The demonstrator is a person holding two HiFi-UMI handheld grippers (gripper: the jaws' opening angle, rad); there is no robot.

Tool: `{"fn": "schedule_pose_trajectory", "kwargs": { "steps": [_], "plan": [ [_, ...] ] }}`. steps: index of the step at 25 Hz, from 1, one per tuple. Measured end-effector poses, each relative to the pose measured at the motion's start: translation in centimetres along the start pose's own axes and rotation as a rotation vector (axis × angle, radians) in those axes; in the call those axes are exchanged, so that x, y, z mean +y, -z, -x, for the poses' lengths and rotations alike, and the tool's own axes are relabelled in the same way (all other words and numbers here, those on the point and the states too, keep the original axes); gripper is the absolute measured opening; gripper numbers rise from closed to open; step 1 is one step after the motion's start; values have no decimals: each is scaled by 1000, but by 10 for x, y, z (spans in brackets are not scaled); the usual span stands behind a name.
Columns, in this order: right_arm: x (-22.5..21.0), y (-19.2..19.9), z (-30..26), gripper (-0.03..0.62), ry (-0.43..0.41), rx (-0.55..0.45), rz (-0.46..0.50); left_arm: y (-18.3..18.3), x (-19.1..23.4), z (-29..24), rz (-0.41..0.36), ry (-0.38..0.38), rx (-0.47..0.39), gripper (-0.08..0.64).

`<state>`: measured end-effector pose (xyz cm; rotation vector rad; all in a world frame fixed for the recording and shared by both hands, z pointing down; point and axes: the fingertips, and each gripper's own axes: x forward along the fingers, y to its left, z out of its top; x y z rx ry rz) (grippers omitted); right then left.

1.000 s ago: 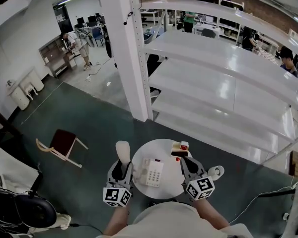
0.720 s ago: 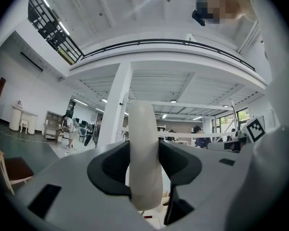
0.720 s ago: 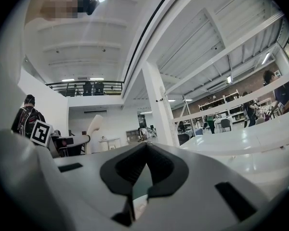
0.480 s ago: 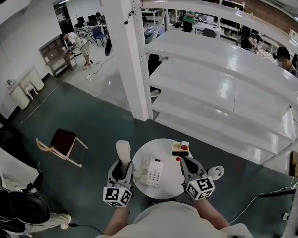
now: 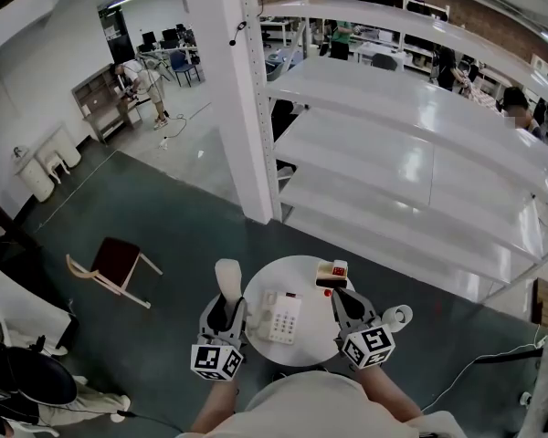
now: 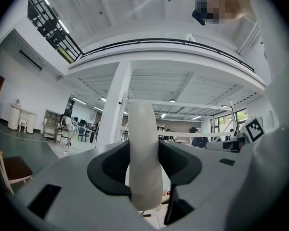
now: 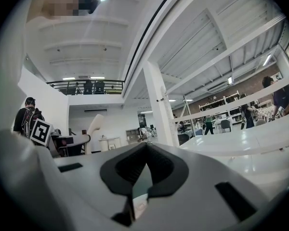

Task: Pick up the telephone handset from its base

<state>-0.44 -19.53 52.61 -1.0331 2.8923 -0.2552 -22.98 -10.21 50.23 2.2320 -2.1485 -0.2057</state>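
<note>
Your left gripper [image 6: 144, 166] is clamped on the narrow middle of the smooth white plastic telephone handset [image 6: 142, 129], held upright just left of its white keypad base [image 5: 283, 319]. It's rigid, light and probably slippery, so keep that mid-shaft hold. Your right gripper [image 7: 144, 162] has its fingers together, empty.

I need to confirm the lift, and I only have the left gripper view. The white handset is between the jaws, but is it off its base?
Observer: Yes. In the head view the handset stands upright in the left gripper at the round table's left edge, apart from the telephone base, which sits on the table.
Operator: Where is the right gripper?
Observer: The right gripper is over the table's right side, pointing toward a small box with red on it.
Operator: Is it holding anything?
Observer: No. The right gripper view shows its jaws together with nothing between them.
</note>
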Motion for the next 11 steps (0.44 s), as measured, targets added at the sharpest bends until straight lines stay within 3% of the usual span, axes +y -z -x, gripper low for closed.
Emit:
{"fn": "schedule_pose_trajectory", "kwargs": {
  "steps": [11],
  "plan": [
    [1, 1, 3, 8, 3, 3, 3, 2, -2, 3, 7, 4, 3, 196]
  ]
}}
